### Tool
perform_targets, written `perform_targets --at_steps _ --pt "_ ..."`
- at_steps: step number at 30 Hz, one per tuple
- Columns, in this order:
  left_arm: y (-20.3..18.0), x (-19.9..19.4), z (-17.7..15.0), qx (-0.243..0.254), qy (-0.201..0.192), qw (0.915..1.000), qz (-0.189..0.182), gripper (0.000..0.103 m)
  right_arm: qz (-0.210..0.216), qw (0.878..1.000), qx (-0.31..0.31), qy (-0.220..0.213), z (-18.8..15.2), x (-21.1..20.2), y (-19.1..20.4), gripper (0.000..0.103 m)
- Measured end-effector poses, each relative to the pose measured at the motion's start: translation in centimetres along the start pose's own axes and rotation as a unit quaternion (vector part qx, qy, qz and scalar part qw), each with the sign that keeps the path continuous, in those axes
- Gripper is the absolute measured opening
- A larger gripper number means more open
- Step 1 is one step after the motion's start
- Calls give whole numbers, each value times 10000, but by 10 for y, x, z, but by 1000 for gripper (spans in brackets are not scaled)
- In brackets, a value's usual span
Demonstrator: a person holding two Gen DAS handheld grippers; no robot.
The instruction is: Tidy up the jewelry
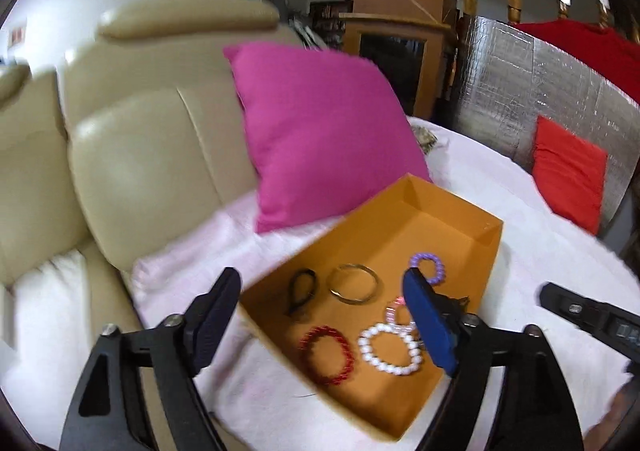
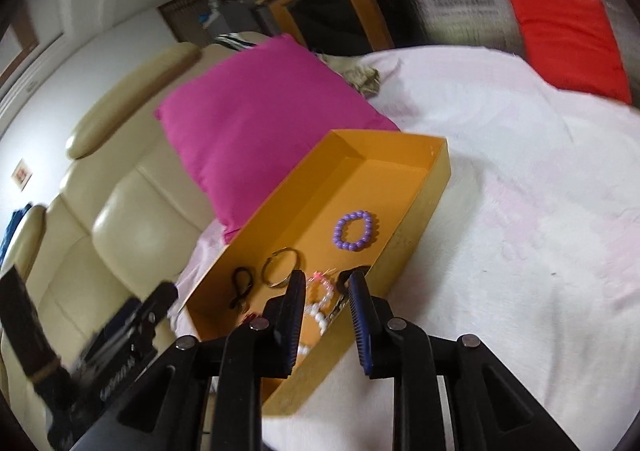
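An open orange box (image 1: 452,211) (image 2: 420,191) lies on a pale pink blanket. Inside lie a black hair tie (image 1: 302,289) (image 2: 241,285), a metal bangle (image 1: 352,283) (image 2: 280,261), a purple bead bracelet (image 1: 430,265) (image 2: 355,231), a red bead bracelet (image 1: 326,355), a white pearl bracelet (image 1: 388,347) (image 2: 318,315) and a pink bracelet (image 1: 396,311) (image 2: 322,283). My left gripper (image 1: 320,315) is wide open and empty above the box's near end. My right gripper (image 2: 325,291) is open and empty over the box's near right wall.
A magenta cushion (image 1: 320,131) (image 2: 256,119) leans on a cream leather sofa (image 1: 132,155) (image 2: 120,219) behind the box. A red cushion (image 1: 568,171) (image 2: 568,39) lies at the blanket's (image 2: 520,211) far right. The right gripper's body (image 1: 588,315) shows in the left wrist view.
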State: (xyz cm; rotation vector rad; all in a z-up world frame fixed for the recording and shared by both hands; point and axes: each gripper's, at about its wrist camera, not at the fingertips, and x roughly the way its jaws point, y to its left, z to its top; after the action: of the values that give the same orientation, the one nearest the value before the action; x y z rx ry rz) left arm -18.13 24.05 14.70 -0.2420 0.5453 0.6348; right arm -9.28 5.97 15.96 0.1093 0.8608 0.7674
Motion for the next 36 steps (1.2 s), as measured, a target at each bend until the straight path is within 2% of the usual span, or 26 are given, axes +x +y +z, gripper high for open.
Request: perform_targets --at_steps 6,11,15,23,28,32,36 --pt "21 -60 15 -54 -544 9982 250 94 -3 9990 -414 -157 -19 -55 26 25" --pt "29 -93 14 61 -797 9961 384 94 178 9983 -529 -168 -37 -76 37 25" --pt "31 -100 12 50 -739 9967 335 94 179 9977 -619 -211 -48 -84 42 25" --pt "27 -110 11 124 -783 9956 507 95 53 9963 -827 -237 -62 -88 47 25" --pt "24 -109 10 95 -536 9967 604 95 -16 9964 -780 -321 -64 -93 42 25" --pt "17 -111 4 176 -663 9928 985 95 -12 9968 -683 -412 -65 -101 35 25" --pt "11 -119 0 216 -836 9897 1139 95 -78 9966 -661 -480 -68 -109 29 25"
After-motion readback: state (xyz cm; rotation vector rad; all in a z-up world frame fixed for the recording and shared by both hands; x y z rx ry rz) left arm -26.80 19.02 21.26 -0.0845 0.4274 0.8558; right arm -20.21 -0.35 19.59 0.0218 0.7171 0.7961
